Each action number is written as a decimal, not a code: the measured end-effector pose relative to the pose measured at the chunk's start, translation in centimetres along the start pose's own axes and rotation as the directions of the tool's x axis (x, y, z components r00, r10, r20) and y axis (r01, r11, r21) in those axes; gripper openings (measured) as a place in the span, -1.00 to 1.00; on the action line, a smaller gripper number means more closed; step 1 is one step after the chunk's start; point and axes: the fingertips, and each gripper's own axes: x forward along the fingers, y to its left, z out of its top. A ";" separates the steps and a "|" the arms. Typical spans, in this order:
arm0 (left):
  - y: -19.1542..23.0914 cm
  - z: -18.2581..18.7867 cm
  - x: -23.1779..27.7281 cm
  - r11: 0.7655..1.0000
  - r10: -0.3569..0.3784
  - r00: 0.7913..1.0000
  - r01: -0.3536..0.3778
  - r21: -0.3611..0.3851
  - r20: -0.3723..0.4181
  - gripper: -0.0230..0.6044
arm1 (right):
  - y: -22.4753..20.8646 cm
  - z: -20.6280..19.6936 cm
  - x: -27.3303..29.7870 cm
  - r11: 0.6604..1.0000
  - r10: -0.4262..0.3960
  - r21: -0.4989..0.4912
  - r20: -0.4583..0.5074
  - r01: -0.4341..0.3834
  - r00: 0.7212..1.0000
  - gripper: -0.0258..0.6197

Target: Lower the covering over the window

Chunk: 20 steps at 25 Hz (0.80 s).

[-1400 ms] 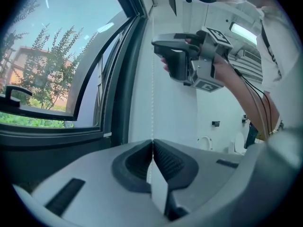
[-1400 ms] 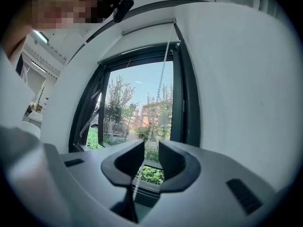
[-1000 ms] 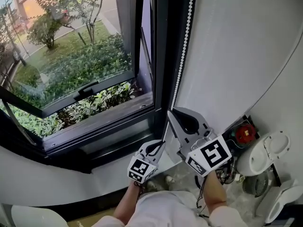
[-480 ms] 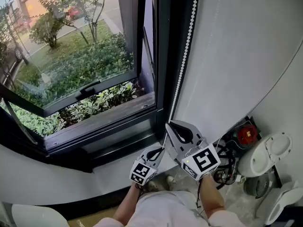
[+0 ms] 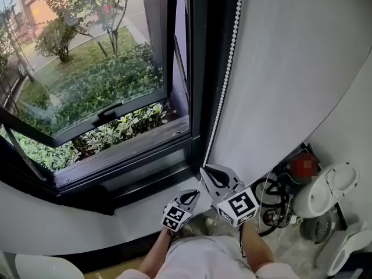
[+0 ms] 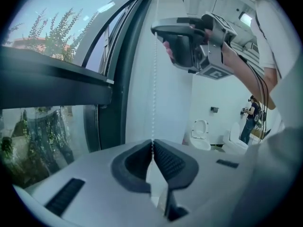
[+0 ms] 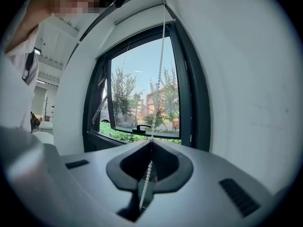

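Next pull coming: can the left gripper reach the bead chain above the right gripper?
Probably, once released: the left gripper is shut on the bead chain below the right gripper; above it the chain hangs bare.

Down on the mottled grey floor (image 5: 293, 246), the white toilet (image 5: 324, 192) is our marker, standing close by the white wall (image 5: 349, 132). Just left of the toilet, a tangle of black cables (image 5: 272, 199) lies loose on the floor, and on the toilet's near side, almost touching its base, sits a round grey grille (image 5: 317, 228). Nearer again from the toilet, a second white fixture (image 5: 349, 246) stands at the picture's edge, partly cut off, so there's no telling exactly what it is.
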 end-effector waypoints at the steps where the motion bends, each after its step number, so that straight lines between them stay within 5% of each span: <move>1: -0.1 -0.4 0.0 1.000 0.000 1.000 0.000 -0.002 -0.016 -0.86 | 0.0 -0.5 0.0 1.000 -0.002 -0.001 -0.003 0.002 1.000 -0.93; 8: -0.1 0.2 -1.3 1.000 0.018 0.999 -0.018 -0.014 -0.034 -0.86 | -0.1 -4.7 0.0 1.000 -0.009 0.028 -0.068 0.011 0.998 -0.93; 20: -0.1 15.5 -6.8 0.997 0.005 0.974 -0.021 0.070 0.225 -0.68 | 0.5 -10.0 -0.4 0.999 0.011 0.049 -0.153 -0.003 0.988 -0.93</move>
